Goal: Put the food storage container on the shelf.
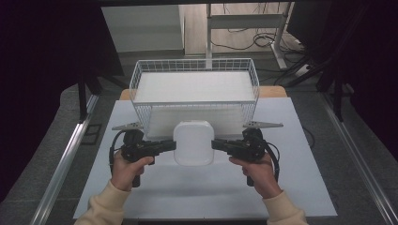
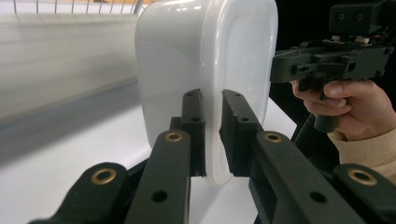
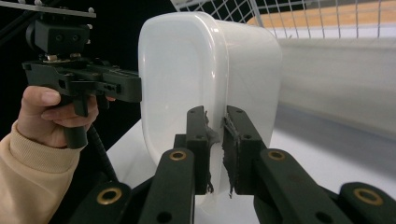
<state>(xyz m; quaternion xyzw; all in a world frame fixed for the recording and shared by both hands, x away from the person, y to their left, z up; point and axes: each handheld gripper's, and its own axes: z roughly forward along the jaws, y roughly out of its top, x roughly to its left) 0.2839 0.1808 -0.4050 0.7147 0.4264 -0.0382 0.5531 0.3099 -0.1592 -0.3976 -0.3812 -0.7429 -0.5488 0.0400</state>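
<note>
A white plastic tub (image 1: pixel 193 142) with rounded corners hangs between my two grippers, just in front of the wire basket (image 1: pixel 141 75). My left gripper (image 1: pixel 172 146) is shut on the tub's left rim, and the rim (image 2: pixel 212 135) runs between its two black jaws. My right gripper (image 1: pixel 216 145) is shut on the tub's right rim, and that rim (image 3: pixel 215 140) is pinched between its worn pads. Each gripper view also shows the other hand with its gripper beyond the tub (image 2: pixel 201 56) (image 3: pixel 205 70).
The white wire basket (image 3: pixel 299 14) stands at the table's far side with a white liner inside. The white table top (image 1: pixel 197 192) spreads out toward the person. Beyond the table are a metal frame (image 1: pixel 209 28) and cables on the floor.
</note>
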